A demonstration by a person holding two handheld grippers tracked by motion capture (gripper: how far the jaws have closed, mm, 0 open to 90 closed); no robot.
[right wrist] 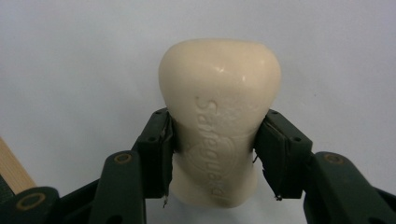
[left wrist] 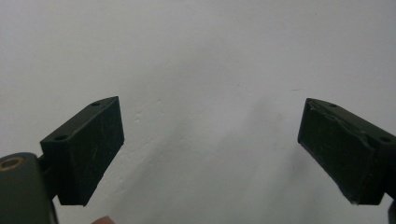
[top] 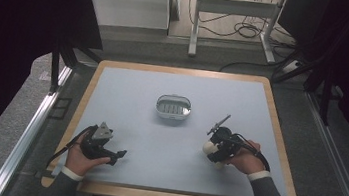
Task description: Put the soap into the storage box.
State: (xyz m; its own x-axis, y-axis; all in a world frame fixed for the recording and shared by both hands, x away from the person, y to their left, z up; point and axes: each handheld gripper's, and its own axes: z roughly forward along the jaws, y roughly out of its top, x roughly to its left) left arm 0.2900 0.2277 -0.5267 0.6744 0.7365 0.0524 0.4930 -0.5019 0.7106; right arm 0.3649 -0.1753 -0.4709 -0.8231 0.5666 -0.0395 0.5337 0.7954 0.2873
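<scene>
A cream bar of soap [right wrist: 219, 121] with embossed lettering sits squeezed between my right gripper's [right wrist: 215, 154] two black jaws, which press on its sides. In the high view the soap [top: 209, 146] shows as a pale lump at the tip of the right gripper [top: 214, 150], low over the table's right front. My left gripper [left wrist: 210, 149] stands open over bare table, nothing between its jaws; from above the left gripper [top: 117, 154] rests at the left front, pointing right. A grey oval soap dish [top: 173, 107] with a ribbed floor sits mid-table, apart from both grippers.
The pale blue table top [top: 172, 138] has a wooden rim [top: 165, 195]. A desk frame [top: 233, 14] and cables lie on the floor beyond the far edge. Metal rails run along both sides of the table.
</scene>
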